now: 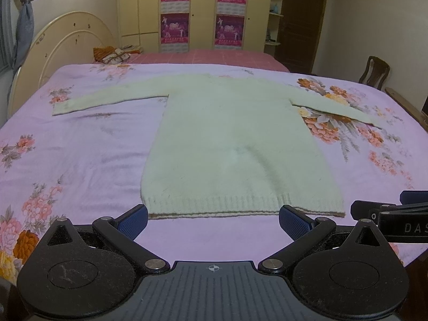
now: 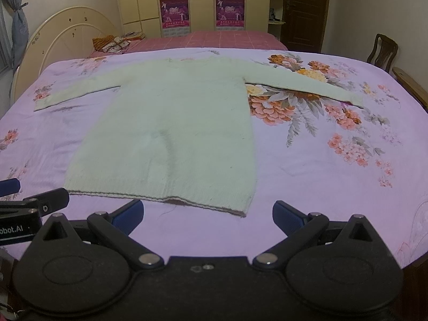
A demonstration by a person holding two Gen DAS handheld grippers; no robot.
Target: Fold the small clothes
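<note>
I see a bed covered by a lilac sheet (image 1: 101,160) printed with pink and orange flowers. Behind it lies a second bed with a pink checked cover (image 1: 214,56), a cream arched headboard (image 1: 67,37) at far left, and some folded cloth (image 1: 112,53) by that headboard. Along the far wall stands a yellow wardrobe (image 1: 203,8) with magenta posters on its doors, beside it open shelves (image 1: 276,13) holding small items I cannot make out, then a dark door (image 1: 302,21). A grey curtain (image 1: 24,26) hangs at far left, and a wooden chair (image 1: 374,72) stands at right.

The sweater (image 1: 235,144), pale green, lies flat on the sheet, hem toward me, both sleeves stretched out to left and right.

My left hand-held gripper (image 1: 213,220) is spread wide, holding nothing, just short of the hem. My right hand-held gripper (image 2: 208,218) is likewise spread and empty, at the hem's right corner. The two sit side by side.
</note>
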